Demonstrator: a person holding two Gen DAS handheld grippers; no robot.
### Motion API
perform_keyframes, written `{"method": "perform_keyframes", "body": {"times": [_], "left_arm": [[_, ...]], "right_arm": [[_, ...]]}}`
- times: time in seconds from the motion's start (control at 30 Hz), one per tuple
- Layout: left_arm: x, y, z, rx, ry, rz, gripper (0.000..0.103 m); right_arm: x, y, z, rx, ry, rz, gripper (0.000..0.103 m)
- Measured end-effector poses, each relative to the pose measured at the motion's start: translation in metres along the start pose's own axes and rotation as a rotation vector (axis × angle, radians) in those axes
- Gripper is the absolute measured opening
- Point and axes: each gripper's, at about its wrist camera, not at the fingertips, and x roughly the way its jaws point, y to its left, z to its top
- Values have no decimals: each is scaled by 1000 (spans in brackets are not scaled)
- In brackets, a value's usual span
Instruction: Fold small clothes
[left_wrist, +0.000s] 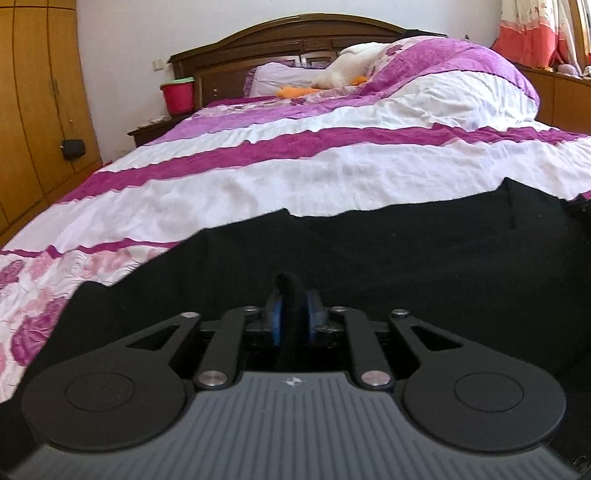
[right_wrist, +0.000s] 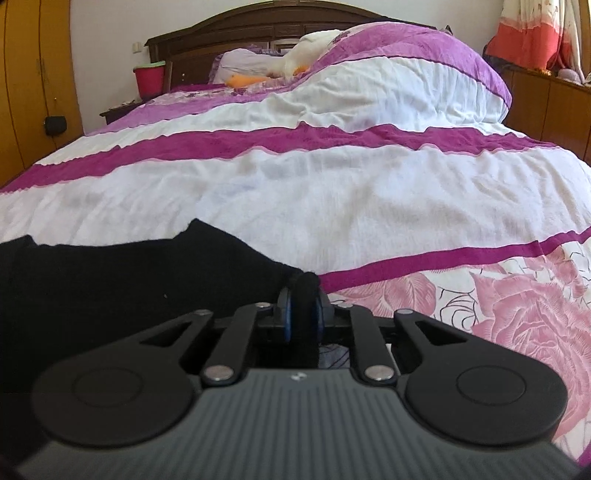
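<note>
A black garment (left_wrist: 388, 258) lies spread on the bed's near part. In the left wrist view it fills the lower middle and right. My left gripper (left_wrist: 291, 314) is shut on a bunched fold of its near edge, between the blue pads (left_wrist: 275, 325). In the right wrist view the garment (right_wrist: 110, 280) lies to the left. My right gripper (right_wrist: 304, 310) is shut on a pinched fold at the garment's right end, black cloth between its blue pads (right_wrist: 286, 317).
The bed has a white, purple-striped, rose-printed cover (left_wrist: 258, 177). A bunched duvet (right_wrist: 406, 74), pillows and a white plush toy (left_wrist: 351, 62) lie near the wooden headboard (left_wrist: 295, 40). A red bucket (left_wrist: 178, 94) stands on the nightstand. Wooden wardrobe (left_wrist: 33, 110) at left.
</note>
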Motion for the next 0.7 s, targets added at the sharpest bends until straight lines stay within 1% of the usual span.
{"method": "perform_keyframes", "body": {"times": [0.07,0.13,0.23,0.3,0.43,0.57,0.63,0.7], "left_arm": [[-7,1,2,1,-5,20,50],[-15,5,3,-3,-7,18,59],[-34,10,4,-6,-9,-16,60],[-45,12,4,-15,-2,-21,60],[-64,16,-3,-68,32,-28,64],[-82,20,-13,-114,52,-42,66],[-91,21,-18,-114,54,-36,67],[-99,22,-23,-114,52,-22,67]], "right_arm": [[-11,-2,3,14,-4,-2,25],[-24,-3,5,15,-5,4,26],[-50,-8,2,-19,-4,20,26],[-67,-10,-2,-25,4,42,26],[-98,-11,-15,-23,31,113,26],[-117,-4,-36,-38,47,151,26],[-117,2,-47,-67,70,145,26],[-113,5,-59,-88,95,102,26]]}}
